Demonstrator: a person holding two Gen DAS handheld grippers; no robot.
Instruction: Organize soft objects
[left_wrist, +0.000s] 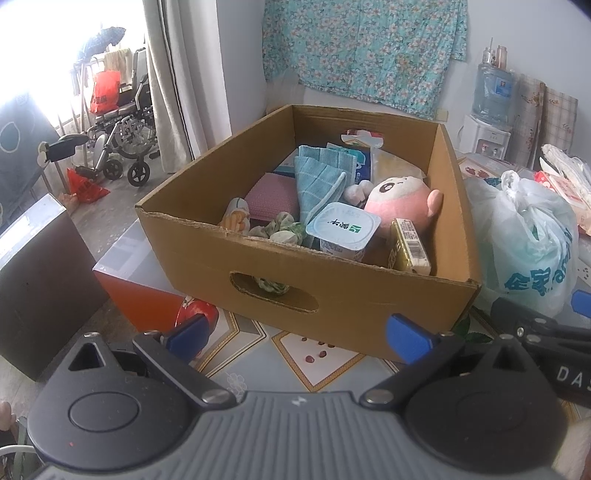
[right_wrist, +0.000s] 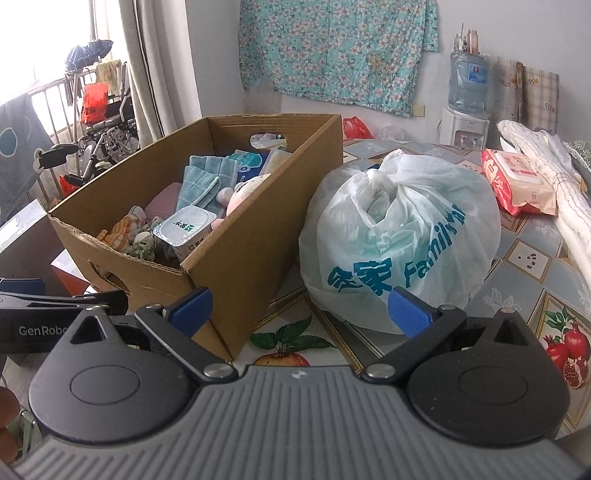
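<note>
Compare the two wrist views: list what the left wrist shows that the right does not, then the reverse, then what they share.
Only the left wrist view shows the yellow packet leaning in the box's near right corner and the plush toy's whole face. Only the right wrist view shows the knot of the plastic bag, the red wipes pack and the white knitted cloth. Both show the cardboard box, teal towel, yogurt cup, water dispenser, and each view's own open gripper: left gripper, right gripper.
</note>
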